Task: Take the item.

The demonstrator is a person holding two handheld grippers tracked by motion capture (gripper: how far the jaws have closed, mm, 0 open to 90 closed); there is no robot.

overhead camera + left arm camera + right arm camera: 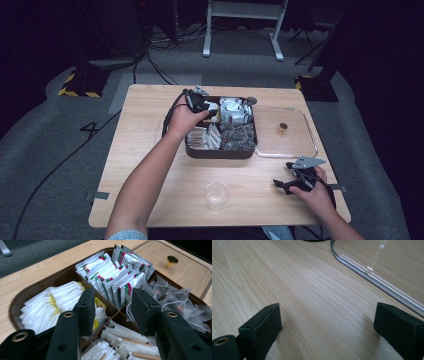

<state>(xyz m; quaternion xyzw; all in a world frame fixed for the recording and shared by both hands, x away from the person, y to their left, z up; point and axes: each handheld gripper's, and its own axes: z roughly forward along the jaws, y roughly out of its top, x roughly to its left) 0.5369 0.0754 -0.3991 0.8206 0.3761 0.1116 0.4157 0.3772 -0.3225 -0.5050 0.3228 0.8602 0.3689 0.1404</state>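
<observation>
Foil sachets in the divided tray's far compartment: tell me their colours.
Silvery-white foil sachets with red and green markings, clearest in the left gripper view.

High view overhead; left gripper view close above shared tea box (220,150).

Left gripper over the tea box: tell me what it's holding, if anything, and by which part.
Nothing. The left gripper hangs over the dividers of the tea box with its jaws apart; no sachet sits between the pads.
</observation>
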